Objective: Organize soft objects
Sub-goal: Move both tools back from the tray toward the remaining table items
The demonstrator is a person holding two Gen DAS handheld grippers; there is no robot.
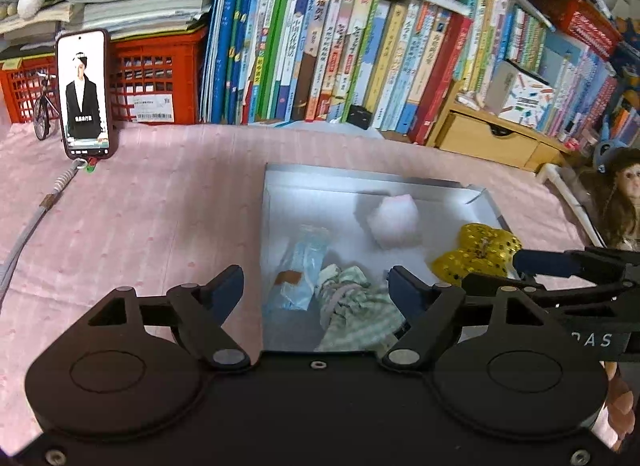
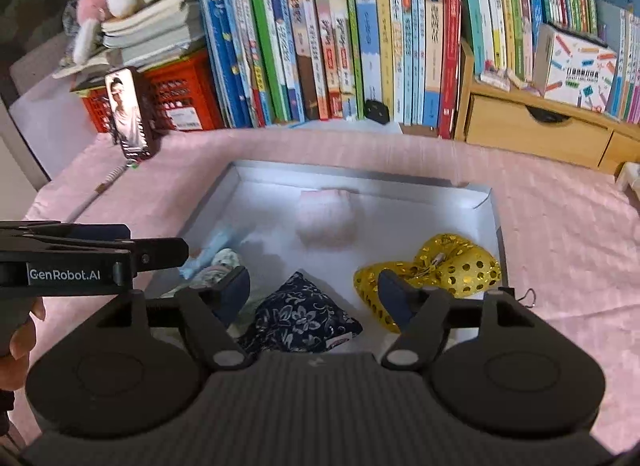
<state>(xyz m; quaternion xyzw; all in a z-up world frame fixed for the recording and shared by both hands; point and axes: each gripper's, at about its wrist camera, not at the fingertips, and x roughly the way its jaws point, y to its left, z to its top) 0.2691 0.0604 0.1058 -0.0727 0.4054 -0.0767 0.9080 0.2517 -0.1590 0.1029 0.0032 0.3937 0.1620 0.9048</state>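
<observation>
Phone (image 1: 85,93) leans on red crate (image 1: 158,77) beside books (image 1: 320,49).

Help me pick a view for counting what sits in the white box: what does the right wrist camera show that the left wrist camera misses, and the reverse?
Only the right wrist view shows the dark floral pouch, below the open right hand-held gripper.

Only the left wrist view shows the doll at the right edge and the toy bicycle beside the phone.

Both show the white box, the gold sequin bow, the pink fluffy item, the green striped cloth, the blue packet, and the open left hand-held gripper.
</observation>
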